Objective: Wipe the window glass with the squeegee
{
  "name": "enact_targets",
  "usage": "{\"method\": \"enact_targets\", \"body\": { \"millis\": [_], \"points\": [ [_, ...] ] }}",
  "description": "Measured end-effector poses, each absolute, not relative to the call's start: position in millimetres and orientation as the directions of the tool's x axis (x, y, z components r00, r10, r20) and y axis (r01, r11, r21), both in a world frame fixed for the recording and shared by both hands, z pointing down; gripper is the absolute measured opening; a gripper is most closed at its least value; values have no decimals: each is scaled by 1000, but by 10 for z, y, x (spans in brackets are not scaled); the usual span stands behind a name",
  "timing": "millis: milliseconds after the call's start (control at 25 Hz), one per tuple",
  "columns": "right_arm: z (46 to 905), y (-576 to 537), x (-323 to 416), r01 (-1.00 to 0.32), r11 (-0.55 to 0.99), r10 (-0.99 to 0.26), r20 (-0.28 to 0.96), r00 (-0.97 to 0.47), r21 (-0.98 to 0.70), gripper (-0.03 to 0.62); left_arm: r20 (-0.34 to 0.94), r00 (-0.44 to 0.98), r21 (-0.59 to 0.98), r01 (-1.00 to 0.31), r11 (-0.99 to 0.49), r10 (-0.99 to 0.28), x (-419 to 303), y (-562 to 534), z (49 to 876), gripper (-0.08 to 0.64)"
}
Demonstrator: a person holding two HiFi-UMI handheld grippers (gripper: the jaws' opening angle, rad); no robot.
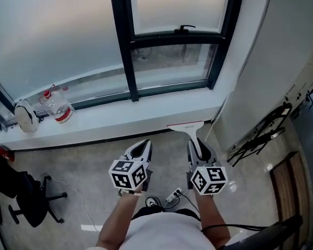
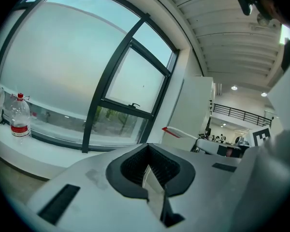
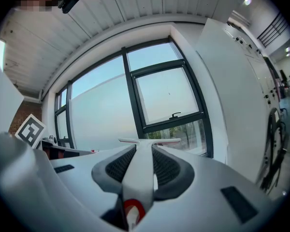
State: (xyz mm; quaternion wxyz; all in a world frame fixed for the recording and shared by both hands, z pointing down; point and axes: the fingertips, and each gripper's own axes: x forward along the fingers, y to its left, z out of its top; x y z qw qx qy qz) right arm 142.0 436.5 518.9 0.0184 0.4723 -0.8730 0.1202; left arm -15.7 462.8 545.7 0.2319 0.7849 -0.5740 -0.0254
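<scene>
Window glass (image 1: 57,35): frosted panes in a dark frame, above a white sill (image 1: 120,121). Right gripper (image 1: 199,146): jaws clamped on the handle of the squeegee (image 1: 187,125), whose blade points forward toward the sill but stands apart from the pane, apparently held ready for a stroke. Left gripper (image 1: 141,149): jaws drawn together on nothing, held beside the right. Bottle (image 1: 57,108): upright on the sill, well left.

Nothing here can be read as words or numbers. The bottle (image 1: 57,108) on the sill (image 1: 120,120) wears a red label, too small to make out.
</scene>
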Motion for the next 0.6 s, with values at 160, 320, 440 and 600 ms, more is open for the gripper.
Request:
{"method": "enact_targets", "body": {
  "millis": [160,320,440,600],
  "points": [
    [5153,4223,1037,-835,520,-829,129,-544,-182,92,221,359,375,-890,-261,-907,-452,4445,5418,0],
    [5143,4082,820,-836,520,-829,135,-543,-174,92,216,354,370,-892,-259,-910,-656,4263,5379,0],
    [5092,3973,712,-838,521,-831,128,-542,-164,92,215,350,362,-896,-258,-912,-766,4145,5351,0],
    [5108,3816,615,-840,519,-833,126,-538,-158,92,223,335,352,-903,-244,-916,-875,3992,5369,0]
  ]
}}
